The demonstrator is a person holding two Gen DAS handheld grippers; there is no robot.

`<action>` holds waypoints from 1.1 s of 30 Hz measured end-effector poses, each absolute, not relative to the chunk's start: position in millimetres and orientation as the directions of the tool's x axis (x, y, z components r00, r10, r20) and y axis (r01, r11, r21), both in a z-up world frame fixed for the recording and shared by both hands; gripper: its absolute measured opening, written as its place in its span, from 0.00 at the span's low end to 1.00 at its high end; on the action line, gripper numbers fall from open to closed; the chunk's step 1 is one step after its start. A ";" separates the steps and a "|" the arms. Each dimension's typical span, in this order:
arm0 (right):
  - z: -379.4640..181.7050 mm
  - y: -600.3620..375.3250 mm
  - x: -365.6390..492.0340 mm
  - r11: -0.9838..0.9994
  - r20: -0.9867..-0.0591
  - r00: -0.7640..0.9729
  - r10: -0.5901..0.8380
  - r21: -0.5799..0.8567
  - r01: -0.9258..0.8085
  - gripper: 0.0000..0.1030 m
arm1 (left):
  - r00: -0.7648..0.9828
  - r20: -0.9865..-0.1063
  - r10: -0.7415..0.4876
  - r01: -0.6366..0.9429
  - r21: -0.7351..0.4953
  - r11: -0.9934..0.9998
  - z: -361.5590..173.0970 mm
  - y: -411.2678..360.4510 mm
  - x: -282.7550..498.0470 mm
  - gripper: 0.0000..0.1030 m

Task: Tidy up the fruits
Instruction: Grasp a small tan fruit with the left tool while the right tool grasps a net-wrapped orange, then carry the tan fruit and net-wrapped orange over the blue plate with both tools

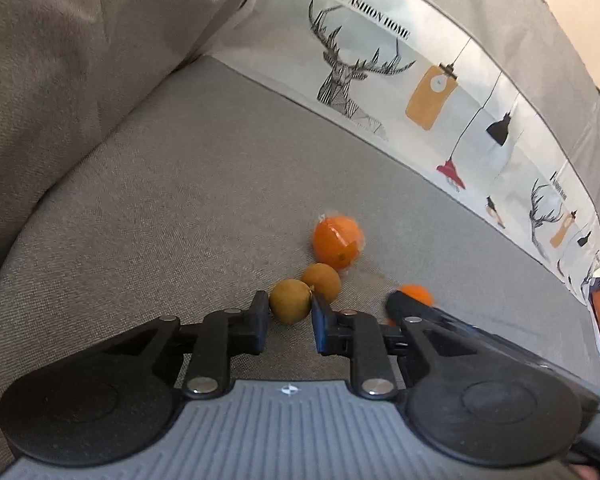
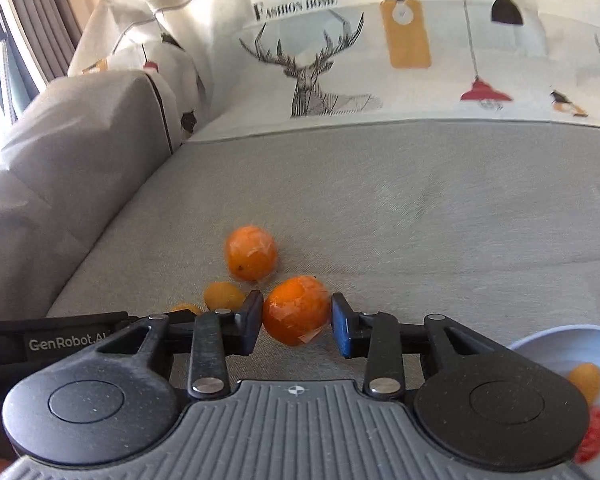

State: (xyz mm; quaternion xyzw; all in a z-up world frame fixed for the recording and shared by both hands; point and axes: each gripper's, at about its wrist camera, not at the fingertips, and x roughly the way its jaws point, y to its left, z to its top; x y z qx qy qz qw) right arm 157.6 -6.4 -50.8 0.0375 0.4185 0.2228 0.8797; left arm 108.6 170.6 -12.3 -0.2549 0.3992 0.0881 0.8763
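Note:
Several fruits lie on a grey sofa seat (image 1: pixel 160 208). In the left wrist view my left gripper (image 1: pixel 290 314) has its pads on both sides of a small brown fruit (image 1: pixel 290 300). A second brown fruit (image 1: pixel 321 281) and a plastic-wrapped orange (image 1: pixel 337 243) lie just beyond. My right gripper's finger crosses at the right, beside another orange (image 1: pixel 416 294). In the right wrist view my right gripper (image 2: pixel 296 318) holds a wrapped orange (image 2: pixel 296 310) between its pads. The other wrapped orange (image 2: pixel 251 253) and the brown fruits (image 2: pixel 223 295) lie behind and to the left.
A printed deer-and-lamp cloth (image 2: pixel 340 60) covers the sofa back. A grey armrest cushion (image 2: pixel 60 152) rises at the left. A pale blue bowl (image 2: pixel 560 340) with a yellow fruit (image 2: pixel 586 380) and a red fruit (image 2: pixel 594 434) sits at the lower right.

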 end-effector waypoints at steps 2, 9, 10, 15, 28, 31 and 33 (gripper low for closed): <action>-40.0 -14.6 151.5 0.898 -0.705 0.569 0.422 0.242 -0.367 0.37 | 0.684 -0.728 -0.048 -0.359 -0.392 0.847 -6.9 171.4 101.7 0.24; 10.2 -61.3 116.2 0.899 -0.647 0.627 0.433 0.256 -0.356 0.37 | 0.775 -0.627 -0.076 -0.286 -0.456 0.843 23.0 161.8 72.6 0.24; 16.6 -69.0 109.0 0.900 -0.639 0.636 0.432 0.254 -0.356 0.37 | 0.783 -0.616 -0.085 -0.274 -0.464 0.843 26.7 158.8 68.0 0.24; 47.7 -114.5 68.3 0.910 -0.593 0.693 0.410 0.215 -0.354 0.37 | 0.816 -0.562 -0.136 -0.197 -0.492 0.848 45.0 135.7 44.4 0.24; 14.4 -226.3 17.9 0.953 -0.618 0.733 0.285 0.263 -0.149 0.37 | 0.793 -0.567 -0.222 0.060 -0.289 0.955 52.0 44.0 20.0 0.24; 9.5 -226.5 16.7 0.951 -0.625 0.726 0.289 0.271 -0.145 0.37 | 0.785 -0.575 -0.232 0.138 -0.202 0.970 47.4 22.8 17.8 0.24; 7.5 -217.3 18.1 0.952 -0.626 0.721 0.297 0.258 -0.168 0.37 | 0.778 -0.582 -0.238 0.177 -0.161 0.971 43.1 13.2 17.1 0.24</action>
